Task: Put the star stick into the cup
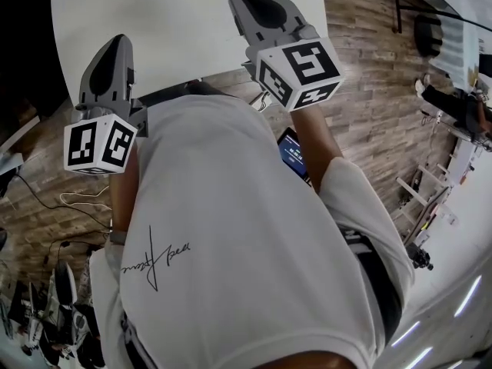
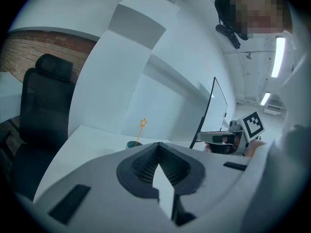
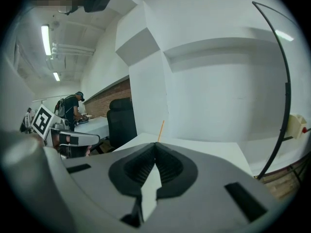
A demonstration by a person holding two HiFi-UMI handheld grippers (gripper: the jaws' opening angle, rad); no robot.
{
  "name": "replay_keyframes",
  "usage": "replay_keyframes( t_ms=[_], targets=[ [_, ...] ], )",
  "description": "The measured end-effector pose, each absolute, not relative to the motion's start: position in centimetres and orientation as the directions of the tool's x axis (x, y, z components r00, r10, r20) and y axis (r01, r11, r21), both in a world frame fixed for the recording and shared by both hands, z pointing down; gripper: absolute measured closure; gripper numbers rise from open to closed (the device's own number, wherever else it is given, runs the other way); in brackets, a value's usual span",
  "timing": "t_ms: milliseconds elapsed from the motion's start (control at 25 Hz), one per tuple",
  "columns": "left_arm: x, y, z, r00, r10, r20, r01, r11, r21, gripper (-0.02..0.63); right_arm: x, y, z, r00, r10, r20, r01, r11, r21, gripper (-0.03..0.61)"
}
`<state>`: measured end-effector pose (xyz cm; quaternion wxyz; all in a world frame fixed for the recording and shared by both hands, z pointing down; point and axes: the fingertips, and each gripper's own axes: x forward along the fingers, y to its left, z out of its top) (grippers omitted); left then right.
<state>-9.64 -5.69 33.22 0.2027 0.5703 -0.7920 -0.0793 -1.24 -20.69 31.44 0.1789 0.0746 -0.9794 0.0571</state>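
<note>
Orange star stick (image 2: 140, 132) apparently stands in the teal cup (image 2: 131, 144).

— Lighting?
— Bright, cool and even. Ceiling strips (image 3: 46, 40) do the work, and another shows in the left gripper view. The table (image 1: 192, 29) is nearly blown out in the head view. The floor (image 1: 369, 91) beside it reads dimmer. Pale glare streaks (image 1: 467, 297) sit at that view's lower right.
— Shadows?
— Soft only, with no hard edges.
— Picture quality?
— Heavy fisheye bend in all three views. Both gripper views have black vignetted corners. The left gripper (image 2: 158, 144) and right gripper (image 3: 155, 144) fill their foregrounds, soft and out of focus up close. The wall (image 3: 218, 96) is clear but flat. The star stick (image 2: 142, 130) is thin and faint.
</note>
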Motion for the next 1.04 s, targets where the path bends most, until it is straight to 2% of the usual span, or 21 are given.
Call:
replay_keyframes(
  t_ms=[440,1040],
  targets=[
    [-8.5,-4.4,33.3,-0.294,-0.924,0.246,-0.869,0.365,0.333,0.606,1.4,-19.1,30.4,-0.945,-0.104,0.310,-0.133,0.988,-0.074,0.569],
    [-6.0,-4.9,33.7,-0.262,-0.930,0.256,-0.876,0.341,0.342,0.606,4.6,-18.9,31.0,-0.933,-0.111,0.342,-0.141,0.988,-0.065,0.569]
  ],
)
